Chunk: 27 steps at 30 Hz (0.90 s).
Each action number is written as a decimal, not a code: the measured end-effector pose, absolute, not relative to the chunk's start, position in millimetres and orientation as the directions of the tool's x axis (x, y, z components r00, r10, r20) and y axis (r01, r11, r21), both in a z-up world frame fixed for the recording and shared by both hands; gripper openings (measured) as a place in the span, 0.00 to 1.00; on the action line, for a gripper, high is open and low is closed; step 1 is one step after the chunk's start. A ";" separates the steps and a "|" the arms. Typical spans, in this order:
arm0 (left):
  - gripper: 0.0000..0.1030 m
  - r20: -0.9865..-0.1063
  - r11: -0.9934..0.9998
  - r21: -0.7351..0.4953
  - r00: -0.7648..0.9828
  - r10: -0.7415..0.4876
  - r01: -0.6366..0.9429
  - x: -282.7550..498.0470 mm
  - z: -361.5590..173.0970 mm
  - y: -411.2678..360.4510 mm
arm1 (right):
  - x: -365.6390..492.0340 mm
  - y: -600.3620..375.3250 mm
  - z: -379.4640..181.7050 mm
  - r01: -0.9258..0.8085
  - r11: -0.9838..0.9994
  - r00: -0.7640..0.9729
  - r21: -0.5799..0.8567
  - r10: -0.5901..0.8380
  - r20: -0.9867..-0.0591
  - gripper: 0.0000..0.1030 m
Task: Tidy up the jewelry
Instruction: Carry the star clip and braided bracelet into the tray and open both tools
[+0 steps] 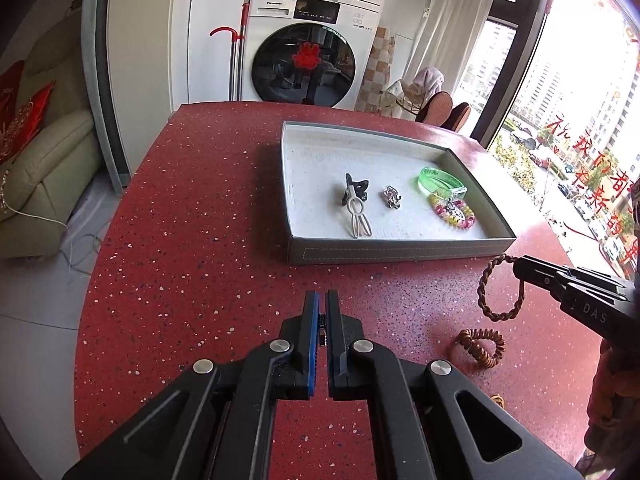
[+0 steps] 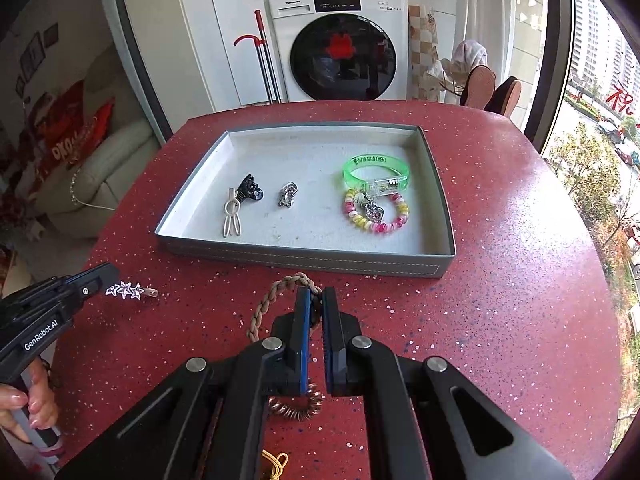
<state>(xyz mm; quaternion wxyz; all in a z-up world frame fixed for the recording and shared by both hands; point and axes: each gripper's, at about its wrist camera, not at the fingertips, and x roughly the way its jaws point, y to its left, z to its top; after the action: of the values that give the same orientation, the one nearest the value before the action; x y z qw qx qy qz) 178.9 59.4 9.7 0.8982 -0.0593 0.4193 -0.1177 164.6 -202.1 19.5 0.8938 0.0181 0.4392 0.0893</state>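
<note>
On the speckled red worktop (image 2: 500, 240), a shallow grey tray (image 2: 304, 258) holds a clear green bangle (image 2: 374, 168), a beaded bracelet (image 2: 376, 212) and small clips. The right gripper (image 2: 317, 300) has its jaws clamped on a braided cord loop (image 2: 264, 304) near the tray's front edge; the left gripper (image 2: 108, 276) pinches a glittery star clip (image 2: 130, 290), jaws together. A coiled tie (image 1: 482, 346) lies nearby.

A home, by a balcony laundry corner: a white front-loading washing machine (image 2: 340, 44) stands behind the red speckled worktop (image 1: 208, 216), a cream sofa (image 1: 44, 176) with red cushions sits to one side, and a tall window (image 1: 580, 120) overlooks apartment blocks.
</note>
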 end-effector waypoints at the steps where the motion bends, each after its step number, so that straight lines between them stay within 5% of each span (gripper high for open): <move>1: 0.20 -0.735 0.964 -0.207 0.624 -0.265 0.165 180.8 12.9 58.1 | 165.5 -202.9 21.9 -0.144 0.983 0.602 0.114 0.178 -0.779 0.06; 15: 0.20 -0.670 0.945 -0.207 0.667 -0.325 0.252 231.6 60.9 19.0 | 219.6 -219.6 38.4 -0.118 0.977 0.611 0.176 0.211 -0.763 0.06; 27: 0.20 -0.702 0.950 -0.182 0.643 -0.306 0.253 305.0 35.7 0.3 | 282.5 -216.6 2.4 -0.081 0.974 0.559 0.209 0.218 -0.800 0.06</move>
<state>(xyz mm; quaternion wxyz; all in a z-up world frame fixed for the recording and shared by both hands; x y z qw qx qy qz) 305.0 0.3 35.7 0.9059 -0.0336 0.3930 -0.1544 282.5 -216.6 2.4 0.8797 0.0742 0.4620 0.0852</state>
